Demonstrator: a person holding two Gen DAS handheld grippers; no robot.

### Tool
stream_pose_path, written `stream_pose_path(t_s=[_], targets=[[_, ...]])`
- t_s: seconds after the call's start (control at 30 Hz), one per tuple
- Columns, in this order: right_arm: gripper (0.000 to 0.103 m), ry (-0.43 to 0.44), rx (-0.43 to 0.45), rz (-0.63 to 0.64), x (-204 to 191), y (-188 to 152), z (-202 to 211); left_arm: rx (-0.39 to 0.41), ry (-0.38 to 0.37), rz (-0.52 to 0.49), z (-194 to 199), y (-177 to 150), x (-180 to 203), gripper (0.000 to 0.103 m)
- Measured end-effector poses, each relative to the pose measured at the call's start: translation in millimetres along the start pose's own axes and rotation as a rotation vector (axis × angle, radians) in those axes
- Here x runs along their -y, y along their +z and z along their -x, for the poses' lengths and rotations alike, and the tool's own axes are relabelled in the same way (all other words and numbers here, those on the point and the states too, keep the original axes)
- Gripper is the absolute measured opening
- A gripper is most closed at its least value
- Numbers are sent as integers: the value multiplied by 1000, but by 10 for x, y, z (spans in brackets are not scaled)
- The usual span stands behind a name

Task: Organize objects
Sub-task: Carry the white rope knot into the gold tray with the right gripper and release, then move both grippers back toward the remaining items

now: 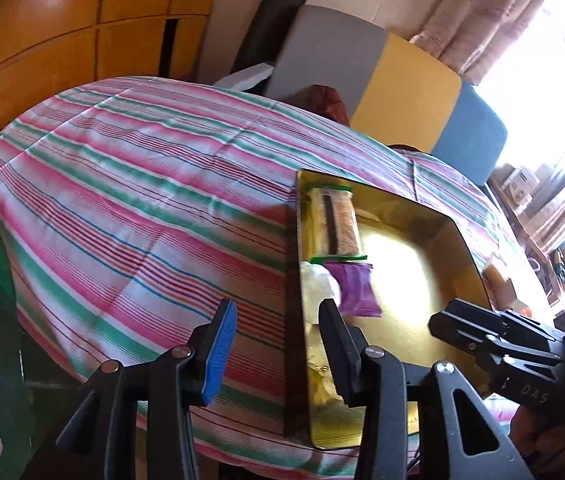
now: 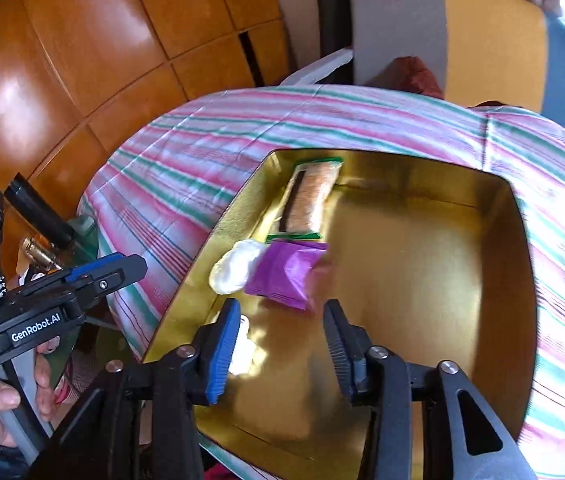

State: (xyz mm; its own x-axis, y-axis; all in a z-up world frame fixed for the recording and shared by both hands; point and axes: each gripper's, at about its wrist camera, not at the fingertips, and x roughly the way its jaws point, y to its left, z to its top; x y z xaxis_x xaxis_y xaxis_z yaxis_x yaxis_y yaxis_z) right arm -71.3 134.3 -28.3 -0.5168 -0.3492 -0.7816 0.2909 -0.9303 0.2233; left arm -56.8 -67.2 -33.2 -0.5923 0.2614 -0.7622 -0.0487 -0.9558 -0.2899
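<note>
Holding a wafer pack (image 2: pixel 312 196), purple packet (image 2: pixel 286 272) and white wad (image 2: pixel 232 266), the gold tray (image 2: pixel 422 168) sits under both jaws spread empty

A striped pink, green and white cloth (image 1: pixel 130 184) covers the surface before me, filling the middle of the frame. Orange wooden cabinet panels (image 2: pixel 82 52) curve across the upper left. Against the far wall lean grey (image 1: pixel 330 56), yellow (image 1: pixel 406 92) and blue (image 1: pixel 470 136) cushions, beside a dark roll (image 1: pixel 270 20). Pink curtains (image 1: pixel 486 12) hang upper right, next to a bright window (image 1: pixel 542 64).
</note>
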Motion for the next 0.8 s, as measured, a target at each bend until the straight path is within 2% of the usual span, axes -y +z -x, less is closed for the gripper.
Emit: stream_pose_path(t_s=[0.07,0.2,0.47,0.63,0.8], targets=[[46,-17,19,-8,69,-31,107,-2,-7,-6,8,-9,40,43],[56,-34,56,-69,315,-99,343,-10,-18,-19,3,-16,118,43],[64,-124,109,-248,1108,-374,864,-14,-38,-87,28,-1,397,43],[65,-221,112,-391,1773,-645,1192,-16,-67,-158,51,69,695,43],[70,-345,144,-548,2441,-908,1639,-32,-142,-274,40,102,1186,43]])
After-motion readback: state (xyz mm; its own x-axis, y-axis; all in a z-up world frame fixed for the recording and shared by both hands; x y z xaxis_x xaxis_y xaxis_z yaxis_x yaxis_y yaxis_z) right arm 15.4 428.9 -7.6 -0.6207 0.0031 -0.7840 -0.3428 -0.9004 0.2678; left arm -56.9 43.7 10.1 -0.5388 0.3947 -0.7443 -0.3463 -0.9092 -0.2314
